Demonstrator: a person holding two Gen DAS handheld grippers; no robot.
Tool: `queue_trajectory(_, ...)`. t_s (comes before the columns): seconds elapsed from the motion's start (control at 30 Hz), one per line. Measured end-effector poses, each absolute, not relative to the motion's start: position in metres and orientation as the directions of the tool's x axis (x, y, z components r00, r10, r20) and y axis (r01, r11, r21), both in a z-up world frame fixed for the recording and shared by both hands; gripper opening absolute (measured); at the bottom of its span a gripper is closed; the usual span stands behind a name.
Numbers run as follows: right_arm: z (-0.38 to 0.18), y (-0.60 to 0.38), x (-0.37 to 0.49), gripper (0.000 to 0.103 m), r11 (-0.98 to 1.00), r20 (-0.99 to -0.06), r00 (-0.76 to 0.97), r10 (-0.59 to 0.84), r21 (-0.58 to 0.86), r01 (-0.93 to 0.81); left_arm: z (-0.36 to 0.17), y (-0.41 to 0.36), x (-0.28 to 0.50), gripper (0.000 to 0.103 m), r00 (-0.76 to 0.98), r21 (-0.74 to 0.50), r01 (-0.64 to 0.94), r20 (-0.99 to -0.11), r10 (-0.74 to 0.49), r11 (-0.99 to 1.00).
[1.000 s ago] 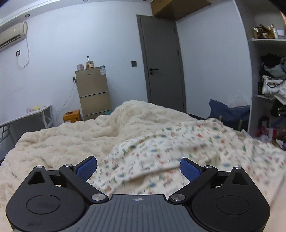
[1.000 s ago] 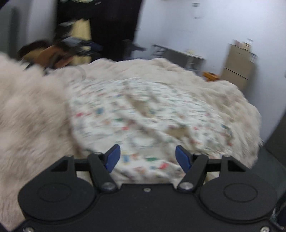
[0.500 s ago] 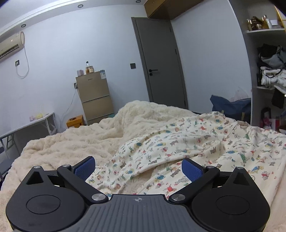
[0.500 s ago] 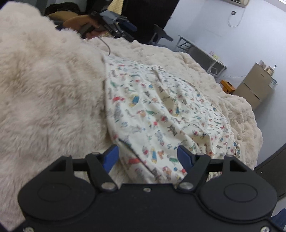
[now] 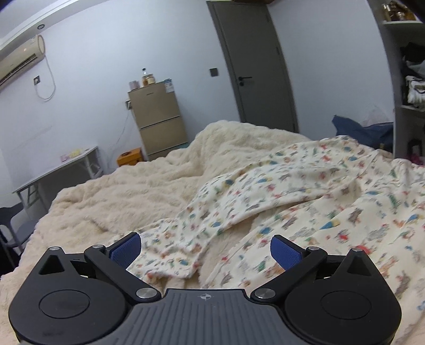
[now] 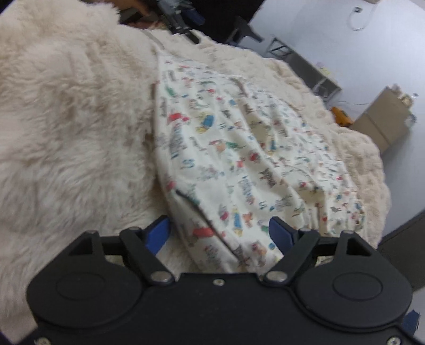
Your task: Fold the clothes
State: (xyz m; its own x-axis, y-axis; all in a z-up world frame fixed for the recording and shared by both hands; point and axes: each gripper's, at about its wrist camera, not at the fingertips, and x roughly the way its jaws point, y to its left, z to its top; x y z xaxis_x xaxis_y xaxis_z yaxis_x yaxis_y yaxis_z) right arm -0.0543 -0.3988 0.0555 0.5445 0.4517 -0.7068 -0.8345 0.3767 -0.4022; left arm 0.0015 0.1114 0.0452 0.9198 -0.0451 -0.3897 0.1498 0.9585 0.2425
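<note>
A cream garment printed with small colourful animals [image 5: 305,201] lies spread and creased on a fluffy cream blanket [image 5: 127,196] that covers the bed. My left gripper [image 5: 205,252] hovers open just over a narrow end of the garment [image 5: 172,252], which lies between the blue pads [image 5: 124,249] without touching them. In the right wrist view the garment [image 6: 239,148] runs away from me. My right gripper [image 6: 219,233] is over its near hem; its jaws are opening and the pads stand apart from the cloth. The left gripper [image 6: 180,18] shows at the far end.
The blanket [image 6: 66,127] rises in a thick ridge left of the garment. Beyond the bed stand a beige fridge [image 5: 158,119], a grey door [image 5: 255,66], a white desk [image 5: 61,169], an orange box [image 5: 130,156], a blue bag [image 5: 361,132] and cluttered shelves [image 5: 409,79].
The right gripper has come lower and nearer to the garment's near hem, and its jaws have widened. The left gripper has dipped towards the garment's narrow end.
</note>
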Motion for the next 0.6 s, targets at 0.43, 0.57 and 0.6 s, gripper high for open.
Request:
queue_trajectory(0.43,0.011,-0.413,-0.061,0.084,0.541,-0.508,0.629,0.588,-0.331,-0.773,0.029,0.104,-0.016,0.103,0.935,0.301,0.26,-0.318,-0.161,0.918)
queue_trajectory(0.57,-0.005,-0.407,-0.07,0.103,0.588,-0.428,0.715,0.552,-0.408,-0.698,0.018,0.102,-0.018,0.103,0.929,0.306,0.278,-0.328,-0.173,0.91)
queue_trajectory(0.6,-0.008,-0.406,-0.072,0.103,0.598,-0.411,0.732,0.543,-0.423,-0.681,0.016,0.101,-0.018,0.103,0.928,0.31,0.272,-0.333,-0.164,0.911)
